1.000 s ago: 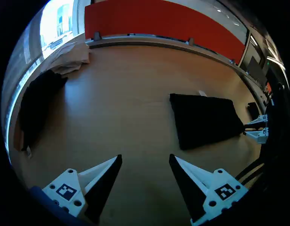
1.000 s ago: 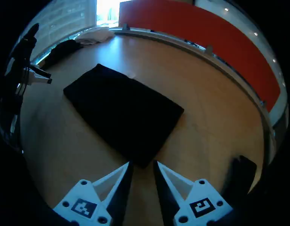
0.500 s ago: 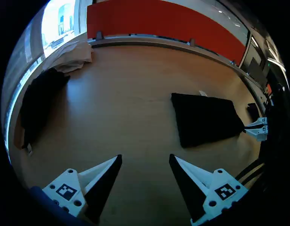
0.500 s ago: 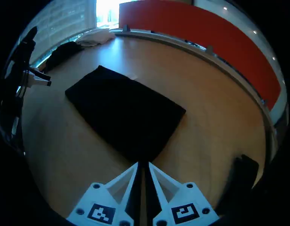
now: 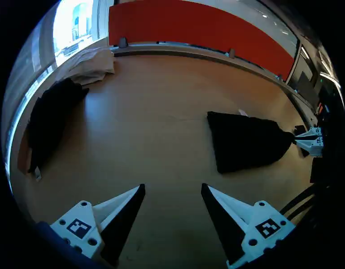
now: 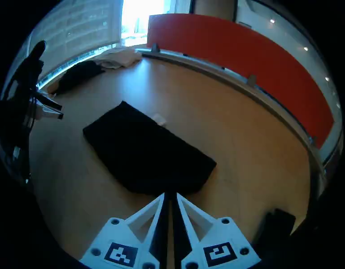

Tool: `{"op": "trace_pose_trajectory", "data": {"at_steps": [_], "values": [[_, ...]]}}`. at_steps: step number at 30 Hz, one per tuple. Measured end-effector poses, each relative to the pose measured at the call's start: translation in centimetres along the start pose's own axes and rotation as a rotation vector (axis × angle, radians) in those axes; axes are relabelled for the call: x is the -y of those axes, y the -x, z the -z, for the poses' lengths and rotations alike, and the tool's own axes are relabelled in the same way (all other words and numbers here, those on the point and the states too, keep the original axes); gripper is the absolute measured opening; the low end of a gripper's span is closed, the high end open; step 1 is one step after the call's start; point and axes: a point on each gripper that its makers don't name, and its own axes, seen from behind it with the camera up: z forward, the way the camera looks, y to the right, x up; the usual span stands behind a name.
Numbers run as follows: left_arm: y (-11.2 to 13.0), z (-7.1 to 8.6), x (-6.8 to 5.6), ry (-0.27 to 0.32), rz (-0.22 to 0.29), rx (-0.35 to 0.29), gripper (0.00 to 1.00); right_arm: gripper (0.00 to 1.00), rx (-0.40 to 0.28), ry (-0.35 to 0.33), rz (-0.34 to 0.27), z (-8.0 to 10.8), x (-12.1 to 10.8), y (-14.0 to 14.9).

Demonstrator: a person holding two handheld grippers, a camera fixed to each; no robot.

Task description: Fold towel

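- Left gripper view: the left gripper hangs over bare wood of the table, its two fingers spread wide with nothing between them.
- The black towel lies well off to the right on the table, apart from this gripper.
- This view shows the towel from the side. Its far right corner is drawn up to a point at the right gripper, which comes in from the edge.
- At the back left lie a pale cloth and a dark cloth, below a bright window. A red panel runs along the far edge of the table.
- Right gripper view: the right gripper has its fingers pressed together on the near corner of the towel — pinching it.
- This view adds a small white tag at the towel's far edge and a dark object at the lower right.
- The left gripper shows far off at the left, held on a dark sleeve.
- A second ago the right fingers stood apart on either side of the corner, and half a second ago they had closed. The corner is now raised, and the towel looks shorter and bunched along its near side.
- The left gripper's spread has not changed, and the view has shifted only slightly.
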Motion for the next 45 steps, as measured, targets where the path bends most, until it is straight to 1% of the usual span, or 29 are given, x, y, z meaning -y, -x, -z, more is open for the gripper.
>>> {"op": "trace_pose_trajectory", "data": {"at_steps": [6, 12, 15, 21, 26, 32, 39, 45], "values": [[-0.2, 0.4, 0.3, -0.002, 0.012, -0.009, 0.93, 0.04, -0.055, -0.005, 0.061, 0.2, 0.2, -4.6], [-0.1, 0.7, 0.4, 0.006, 0.046, -0.015, 0.93, 0.04, -0.1, -0.018, 0.102, -0.1, 0.8, -8.4], [-0.1, 0.8, 0.6, 0.004, 0.051, -0.017, 0.93, 0.04, -0.113, -0.024, 0.117, -0.4, 1.2, -9.6], [-0.2, 1.1, 1.1, -0.003, 0.049, -0.021, 0.93, 0.04, -0.116, -0.036, 0.138, -0.8, 1.8, -10.5], [-0.4, 1.5, 1.4, -0.006, 0.061, -0.028, 0.93, 0.04, -0.116, -0.056, 0.154, -1.3, 2.7, -11.3], [-0.7, 2.2, 1.5, -0.005, 0.085, -0.043, 0.93, 0.04, -0.119, -0.097, 0.21, -2.3, 4.9, -13.0], [-0.5, 2.9, 1.7, -0.011, 0.116, -0.062, 0.93, 0.04, -0.117, -0.152, 0.305, -3.7, 8.2, -15.0], [-0.1, 3.5, 1.8, -0.014, 0.147, -0.071, 0.93, 0.04, -0.111, -0.203, 0.361, -5.1, 11.1, -16.0]]}}
